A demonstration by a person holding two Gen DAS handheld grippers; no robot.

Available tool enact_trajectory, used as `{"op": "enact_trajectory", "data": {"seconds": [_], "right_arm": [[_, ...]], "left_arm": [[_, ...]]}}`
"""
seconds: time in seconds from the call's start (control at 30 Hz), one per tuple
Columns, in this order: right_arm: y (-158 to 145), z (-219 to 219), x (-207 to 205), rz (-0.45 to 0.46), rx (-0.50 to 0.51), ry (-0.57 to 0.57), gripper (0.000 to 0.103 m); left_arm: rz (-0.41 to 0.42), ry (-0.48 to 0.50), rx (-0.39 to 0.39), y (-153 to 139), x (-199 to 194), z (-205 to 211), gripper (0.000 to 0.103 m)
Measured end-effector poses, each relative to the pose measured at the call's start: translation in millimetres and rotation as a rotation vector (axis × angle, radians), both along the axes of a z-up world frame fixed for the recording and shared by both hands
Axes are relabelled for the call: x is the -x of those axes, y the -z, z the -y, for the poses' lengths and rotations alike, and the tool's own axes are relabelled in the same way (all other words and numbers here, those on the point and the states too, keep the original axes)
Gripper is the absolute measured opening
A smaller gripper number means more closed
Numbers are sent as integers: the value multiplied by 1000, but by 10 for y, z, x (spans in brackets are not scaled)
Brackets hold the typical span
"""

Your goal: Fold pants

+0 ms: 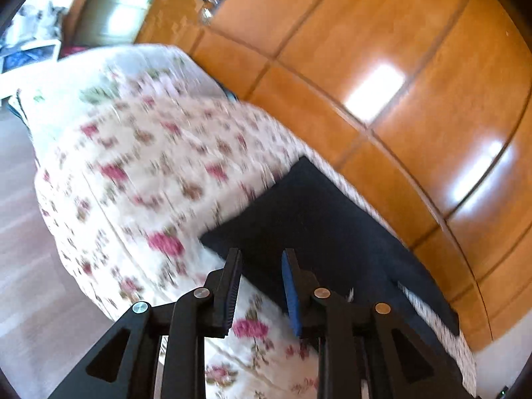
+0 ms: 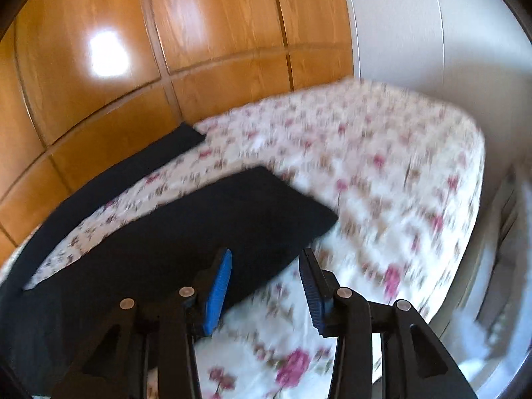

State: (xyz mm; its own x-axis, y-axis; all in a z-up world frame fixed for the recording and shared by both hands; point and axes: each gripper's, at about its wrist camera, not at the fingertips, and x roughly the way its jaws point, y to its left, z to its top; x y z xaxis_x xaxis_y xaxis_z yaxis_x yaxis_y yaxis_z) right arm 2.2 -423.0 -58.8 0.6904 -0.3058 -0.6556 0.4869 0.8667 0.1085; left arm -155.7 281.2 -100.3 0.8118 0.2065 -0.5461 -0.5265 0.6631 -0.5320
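Dark navy pants point(image 1: 319, 219) lie flat on a floral bedspread point(image 1: 139, 173). In the right wrist view both legs spread apart, a near leg point(image 2: 206, 219) and a far leg point(image 2: 133, 169) along the wardrobe side. My left gripper point(image 1: 262, 256) is open and empty, above the waistband corner of the pants. My right gripper point(image 2: 267, 256) is open and empty, hovering over the near leg's hem end. Both views are motion-blurred.
A glossy wooden wardrobe point(image 1: 382, 66) runs close along the bed's far side and also shows in the right wrist view point(image 2: 133, 50). A white wall point(image 2: 415, 26) stands behind the bed. Wooden floor point(image 1: 23, 232) lies left of the bed.
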Motion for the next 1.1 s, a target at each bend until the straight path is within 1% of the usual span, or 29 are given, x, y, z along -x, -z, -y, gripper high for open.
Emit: {"op": "enact_trajectory", "data": {"seconds": [0.07, 0.13, 0.27, 0.37, 0.43, 0.5, 0.57, 0.63, 0.67, 0.77, 0.87, 0.9, 1.0, 1.1], "right_arm": [[-81, -32, -94, 16, 21, -14, 43], [-154, -108, -238, 27, 33, -44, 43], [-168, -316, -599, 1, 24, -121, 43], [-119, -549, -819, -25, 29, -193, 43], [-83, -711, -961, -40, 21, -249, 43], [-22, -858, -1115, -54, -2, -306, 43], [75, -985, -1267, -82, -23, -352, 44], [164, -1077, -1374, -102, -23, -385, 45], [234, -1135, -1445, -127, -11, -398, 45], [329, -1200, -1499, -143, 17, -391, 47], [345, -1253, -1481, -128, 43, -400, 55], [358, -1267, -1467, -126, 52, -402, 56], [384, -1304, -1472, -120, 78, -403, 58], [401, -1315, -1482, -120, 88, -405, 60]], "left_arm": [[15, -15, -11, -67, -11, -17, 27], [21, 2, -15, -122, -104, 9, 29], [7, 90, -11, -190, -420, 121, 30], [-4, 151, -3, -241, -701, 280, 31], [-21, 208, -28, -300, -921, 387, 32], [-30, 243, -40, -320, -1089, 463, 34], [-53, 301, -27, -315, -1333, 535, 34], [-70, 325, -11, -285, -1515, 542, 34], [-86, 342, 2, -267, -1662, 544, 34], [-117, 354, 18, -243, -1941, 530, 34], [-146, 351, 19, -239, -2263, 468, 34], [-152, 348, 17, -230, -2343, 439, 34], [-182, 321, 1, -201, -2678, 292, 34], [-220, 288, 13, -145, -2915, 129, 35]]}}
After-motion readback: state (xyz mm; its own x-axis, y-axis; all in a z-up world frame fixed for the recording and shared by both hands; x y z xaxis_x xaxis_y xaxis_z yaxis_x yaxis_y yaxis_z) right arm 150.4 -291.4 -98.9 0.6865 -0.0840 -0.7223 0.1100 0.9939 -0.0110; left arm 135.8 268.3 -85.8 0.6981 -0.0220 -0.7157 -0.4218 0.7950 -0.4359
